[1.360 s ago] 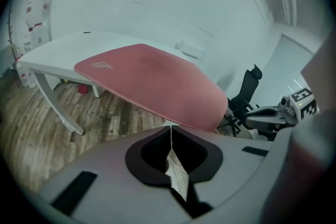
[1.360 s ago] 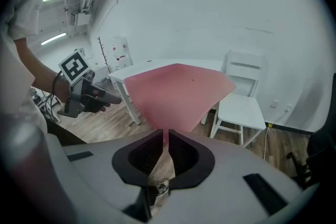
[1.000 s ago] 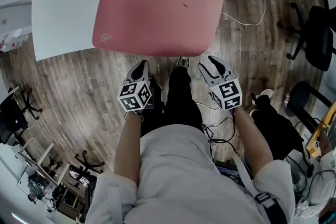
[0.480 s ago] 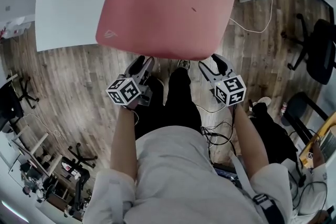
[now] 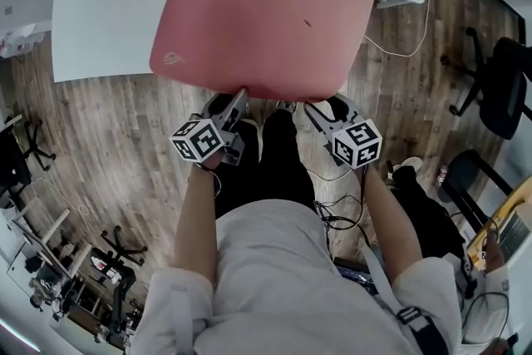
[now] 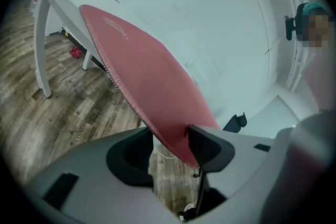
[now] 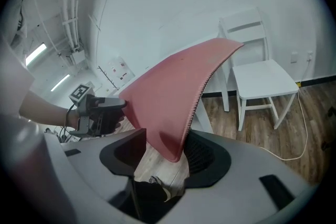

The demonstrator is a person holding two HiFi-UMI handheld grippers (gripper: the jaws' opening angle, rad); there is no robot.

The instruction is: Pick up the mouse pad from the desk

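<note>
A large pink mouse pad (image 5: 266,12) lies on the white desk (image 5: 108,12), its near edge hanging over the desk's front. My left gripper (image 5: 233,100) is at that edge on the left, my right gripper (image 5: 326,106) at it on the right. In the left gripper view the pad's edge (image 6: 147,76) sits between the left gripper's (image 6: 170,147) open jaws, against the right one with a gap on the left. In the right gripper view the pad (image 7: 173,86) hangs between the right gripper's (image 7: 165,152) open jaws, unpinched. The left gripper (image 7: 123,105) shows there too.
A white chair (image 7: 257,76) stands right of the desk, with a white cable (image 5: 407,37) on the wooden floor beside it. Black office chairs (image 5: 507,71) are at the far right. My legs (image 5: 278,154) are right below the grippers.
Both grippers moved forward up to the pad's near edge. The left gripper's jaws went from shut to open and it rolled; the right jaws widened. The pad's edge now lies between both pairs.
</note>
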